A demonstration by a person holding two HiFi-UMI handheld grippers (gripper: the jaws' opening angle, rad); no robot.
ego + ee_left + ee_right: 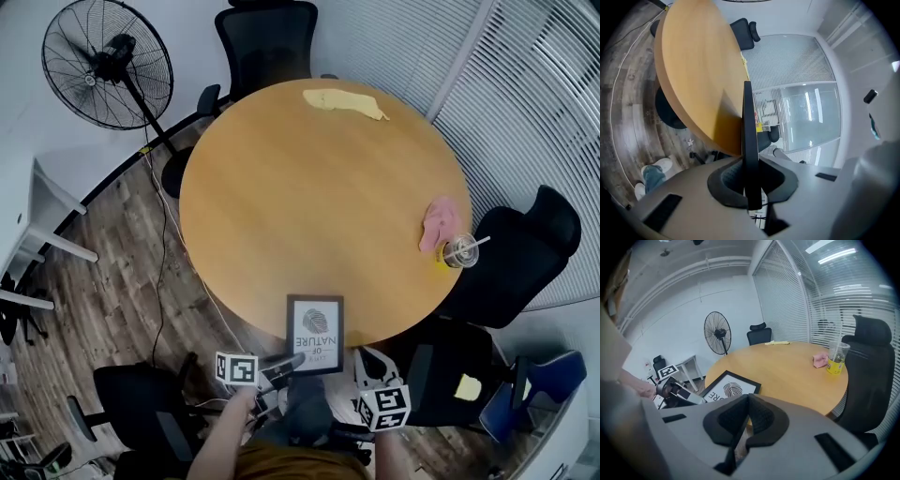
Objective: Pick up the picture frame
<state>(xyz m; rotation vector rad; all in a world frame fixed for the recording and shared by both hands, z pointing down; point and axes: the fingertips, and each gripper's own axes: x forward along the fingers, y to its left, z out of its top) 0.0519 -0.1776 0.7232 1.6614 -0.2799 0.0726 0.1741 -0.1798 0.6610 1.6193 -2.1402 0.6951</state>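
Note:
The picture frame (315, 328), black-rimmed with a white print of a leaf and lettering, lies at the near edge of the round wooden table (300, 187) and overhangs it toward me. My left gripper (286, 364) is shut on its lower left corner. In the left gripper view the frame (746, 131) stands edge-on as a thin black strip clamped by that gripper (749, 187). My right gripper (361, 361) is at the frame's lower right corner. In the right gripper view the frame (726, 389) runs down between the nearly touching pads of the right gripper (743, 423).
A plastic cup (459, 251) with a straw and yellow drink stands at the table's right edge beside a pink cloth (438, 223). A yellow cloth (344, 101) lies at the far side. Black office chairs (511, 262) ring the table. A floor fan (108, 64) stands far left.

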